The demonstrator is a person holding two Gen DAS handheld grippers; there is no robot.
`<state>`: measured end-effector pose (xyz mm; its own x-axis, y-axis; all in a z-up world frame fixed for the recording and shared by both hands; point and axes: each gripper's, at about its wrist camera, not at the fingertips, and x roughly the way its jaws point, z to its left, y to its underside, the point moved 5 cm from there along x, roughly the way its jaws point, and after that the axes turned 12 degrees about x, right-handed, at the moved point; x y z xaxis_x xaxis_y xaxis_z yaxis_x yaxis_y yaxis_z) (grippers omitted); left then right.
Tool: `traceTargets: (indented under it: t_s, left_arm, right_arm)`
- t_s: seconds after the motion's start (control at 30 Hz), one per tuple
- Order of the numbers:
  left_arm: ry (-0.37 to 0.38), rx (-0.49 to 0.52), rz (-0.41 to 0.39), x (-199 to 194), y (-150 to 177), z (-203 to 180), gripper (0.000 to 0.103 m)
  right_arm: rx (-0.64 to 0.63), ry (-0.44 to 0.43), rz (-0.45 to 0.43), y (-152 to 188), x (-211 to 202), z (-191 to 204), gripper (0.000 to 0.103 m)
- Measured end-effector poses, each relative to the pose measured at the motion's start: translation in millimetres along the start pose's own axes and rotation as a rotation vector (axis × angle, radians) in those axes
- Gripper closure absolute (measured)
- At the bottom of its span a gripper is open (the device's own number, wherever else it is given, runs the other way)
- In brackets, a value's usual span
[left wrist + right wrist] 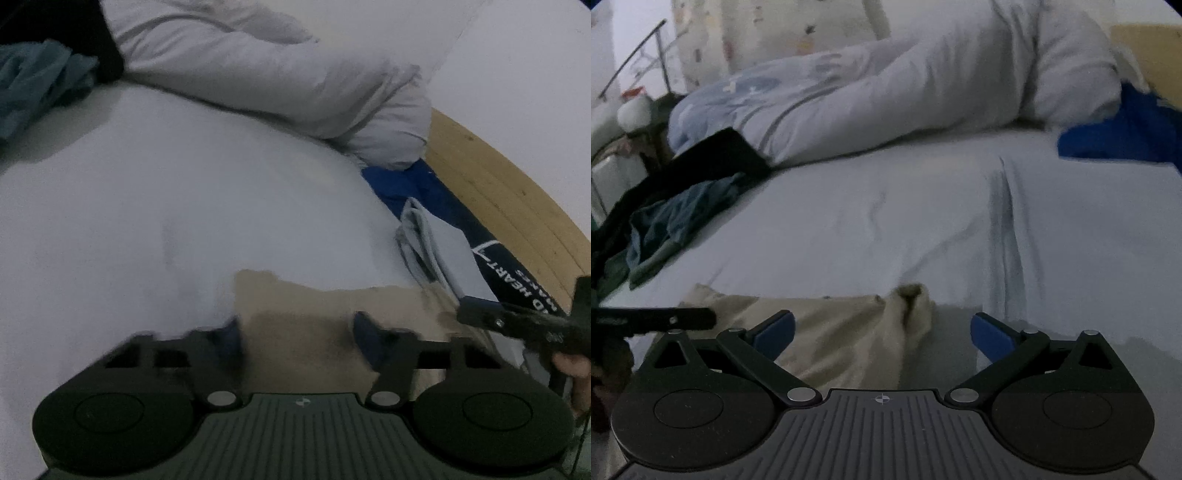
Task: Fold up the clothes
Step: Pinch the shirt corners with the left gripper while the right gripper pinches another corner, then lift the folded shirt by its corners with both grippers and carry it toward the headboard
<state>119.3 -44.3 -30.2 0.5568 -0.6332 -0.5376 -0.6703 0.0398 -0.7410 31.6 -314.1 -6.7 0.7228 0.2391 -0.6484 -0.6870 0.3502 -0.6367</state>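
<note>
**A:** so where's the garment sitting right now?

**B:** the beige cloth (pixel 846 332) is lying on the white sheet (pixel 886 221), right at the near edge of the bed. Both grippers are hovering over it. The left gripper (pixel 295 332) is hanging above its flat part with jaws spread wide, nothing between them but cloth underneath

**A:** and the right one?

**B:** the right gripper (pixel 882 332) is also sitting wide open, blue pads (pixel 991 334) well apart. A bunched-up ridge of the cloth is poking up between its fingers, closer to the left pad, but can't tell if anything's touching it

**A:** what else is lying around?

**B:** the white duvet (pixel 923 85) is piled along the far side, a teal garment (pixel 665 221) and something black (pixel 724 155) are heaped at the left. A blue garment (pixel 1126 129) is sitting at the right by the duvet, and in the left view a folded grey piece (pixel 439 240) is resting next to dark fabric with white lettering (pixel 517 280), along the wooden bed frame (pixel 498 192)
</note>
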Motion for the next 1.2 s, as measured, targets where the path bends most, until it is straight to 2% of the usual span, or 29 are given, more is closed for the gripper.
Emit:
traceTargets:
  t_s: [0.07, 0.1, 0.2, 0.4, 0.57, 0.63, 0.7, 0.83, 0.87, 1.0, 1.2]
  left_arm:
    - [0.039, -0.038, 0.014, -1.5, -0.1, 3.9, 0.086]
    - [0.05, -0.043, 0.016, -4.1, 0.0, 4.4, 0.087]
    - [0.048, -0.017, 0.02, -15.9, 2.4, 3.4, 0.087]
    - [0.039, -0.044, 0.031, -11.3, 9.7, 10.3, 0.087]
    - [0.04, -0.042, 0.017, -10.0, 11.2, 10.4, 0.087]
    - [0.042, -0.044, 0.013, -13.1, 11.8, 12.5, 0.087]
    - [0.033, -0.038, 0.013, -15.5, 12.2, 12.1, 0.087]
    - [-0.003, -0.015, 0.021, -19.7, 8.1, 5.3, 0.087]
    - [-0.017, -0.004, 0.019, -24.6, 6.3, 2.4, 0.087]
    - [-0.047, 0.059, -0.028, -55.0, -8.5, -21.7, 0.088]
    - [-0.055, 0.202, -0.129, -134.5, -22.5, -86.0, 0.088]
  right_arm:
    - [-0.019, -0.008, -0.003, -1.1, -0.9, 4.1, 0.002]
    - [-0.027, -0.013, 0.002, -1.4, -0.3, 5.5, 0.002]
    - [-0.042, -0.025, 0.07, -0.6, 9.5, 4.2, 0.001]
    - [-0.056, -0.026, 0.209, -0.8, 36.1, 2.2, 0.001]
    - [-0.069, -0.055, 0.228, -2.5, 45.6, 7.6, 0.001]
    - [-0.082, -0.071, 0.232, -3.3, 46.6, 11.1, 0.014]
    - [-0.091, -0.089, 0.236, -3.4, 48.2, 14.2, 0.046]
    - [-0.063, -0.106, 0.215, 0.8, 52.4, 13.8, 0.074]
    - [-0.054, -0.107, 0.203, 0.1, 50.1, 13.2, 0.087]
    - [-0.092, -0.098, 0.097, -4.1, 16.0, 29.0, 0.089]
    - [-0.18, -0.095, -0.13, -9.2, -86.4, 74.2, 0.09]
